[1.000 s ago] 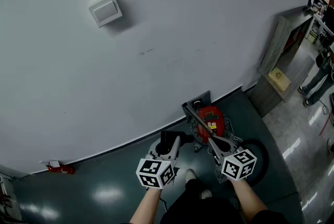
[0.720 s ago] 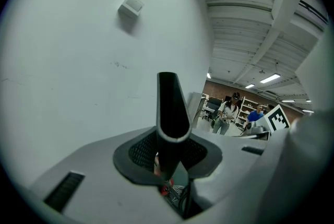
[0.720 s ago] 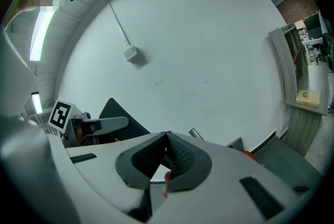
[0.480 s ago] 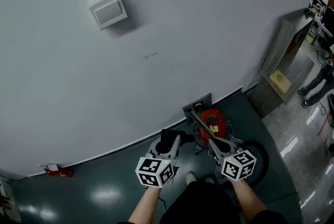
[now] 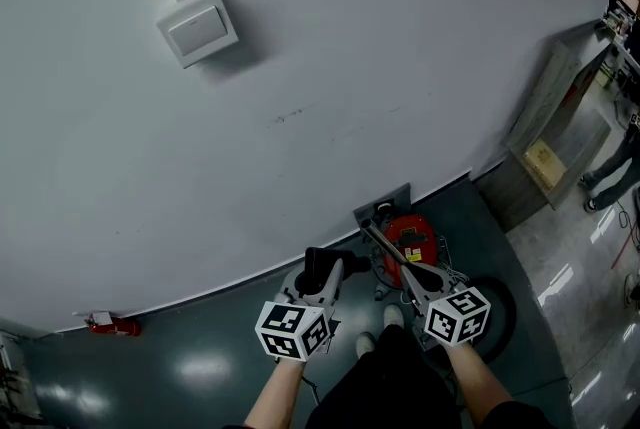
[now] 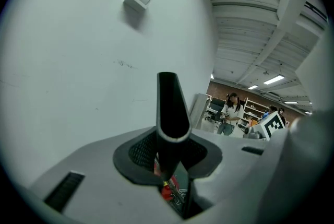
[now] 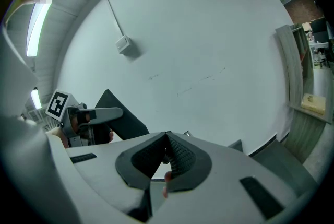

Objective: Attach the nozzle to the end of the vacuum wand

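Nozzle (image 6: 171, 108), likely light, stiff, slick plastic, is standing upright clamped at its base in left tool (image 6: 168, 152), over floor's (image 5: 200, 367) wall edge, while right tool (image 7: 166, 150) is sitting jaws-together by wand (image 5: 385, 245).

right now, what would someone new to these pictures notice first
The black nozzle sticking up from the left gripper's jaws fills the middle of the left gripper view. In the head view, a red vacuum sits on the dark floor at the foot of a big white wall. The thin vacuum wand juts from the right gripper's closed jaws toward that wall.
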`<state>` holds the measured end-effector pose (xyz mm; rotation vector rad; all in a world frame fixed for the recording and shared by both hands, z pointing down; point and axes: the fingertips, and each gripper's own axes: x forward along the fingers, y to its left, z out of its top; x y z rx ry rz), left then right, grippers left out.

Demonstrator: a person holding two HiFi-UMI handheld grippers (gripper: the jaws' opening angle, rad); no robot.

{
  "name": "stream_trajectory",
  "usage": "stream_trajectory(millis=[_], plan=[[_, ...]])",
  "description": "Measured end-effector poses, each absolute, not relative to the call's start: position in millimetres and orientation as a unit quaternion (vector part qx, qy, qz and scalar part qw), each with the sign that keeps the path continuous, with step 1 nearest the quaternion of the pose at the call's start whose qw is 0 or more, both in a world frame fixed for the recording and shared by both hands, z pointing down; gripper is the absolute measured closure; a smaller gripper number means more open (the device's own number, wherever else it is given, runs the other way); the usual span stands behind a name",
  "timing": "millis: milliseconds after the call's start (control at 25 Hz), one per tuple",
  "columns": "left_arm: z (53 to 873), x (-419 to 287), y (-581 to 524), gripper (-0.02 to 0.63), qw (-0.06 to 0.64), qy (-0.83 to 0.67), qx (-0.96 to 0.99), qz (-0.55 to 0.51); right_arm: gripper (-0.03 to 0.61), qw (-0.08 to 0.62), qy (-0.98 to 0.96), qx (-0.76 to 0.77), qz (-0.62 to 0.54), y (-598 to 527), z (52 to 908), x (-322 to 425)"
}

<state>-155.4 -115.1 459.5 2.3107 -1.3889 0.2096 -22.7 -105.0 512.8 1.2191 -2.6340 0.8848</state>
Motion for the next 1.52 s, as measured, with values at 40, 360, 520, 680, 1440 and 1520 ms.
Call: stream_trajectory(millis=[40,360,520,680,1440,1520], plan=[[459.2,-156.4,-119.0,0.529,0.218,-0.504,0.832,0.075,0.560,0.056,-0.868,0.398,0.292,-110.3,514.8,-23.0],[452.8,-161.6,-138.8,0.529,0.222,-0.525,0.818,0.076,0.560,0.081,-0.882,0.370,0.279,-141.9,530.5,-23.9],[449.9,-164.9,-145.7,0.529,0.226,-0.535,0.811,0.075,0.560,0.100,-0.889,0.359,0.266,-155.5,549.2,-24.9],[444.9,-166.7,-153.5,0.529,0.232,-0.545,0.803,0.070,0.558,0.125,-0.897,0.346,0.247,-168.4,569.6,-27.1],[417.3,-172.3,-182.9,0.529,0.247,-0.570,0.782,0.043,0.433,0.263,-0.923,0.228,0.162,-195.4,652.8,-65.1],[419.1,-175.0,-185.5,0.529,0.247,-0.572,0.781,0.045,0.421,0.281,-0.921,0.222,0.151,-197.4,659.0,-69.9]])
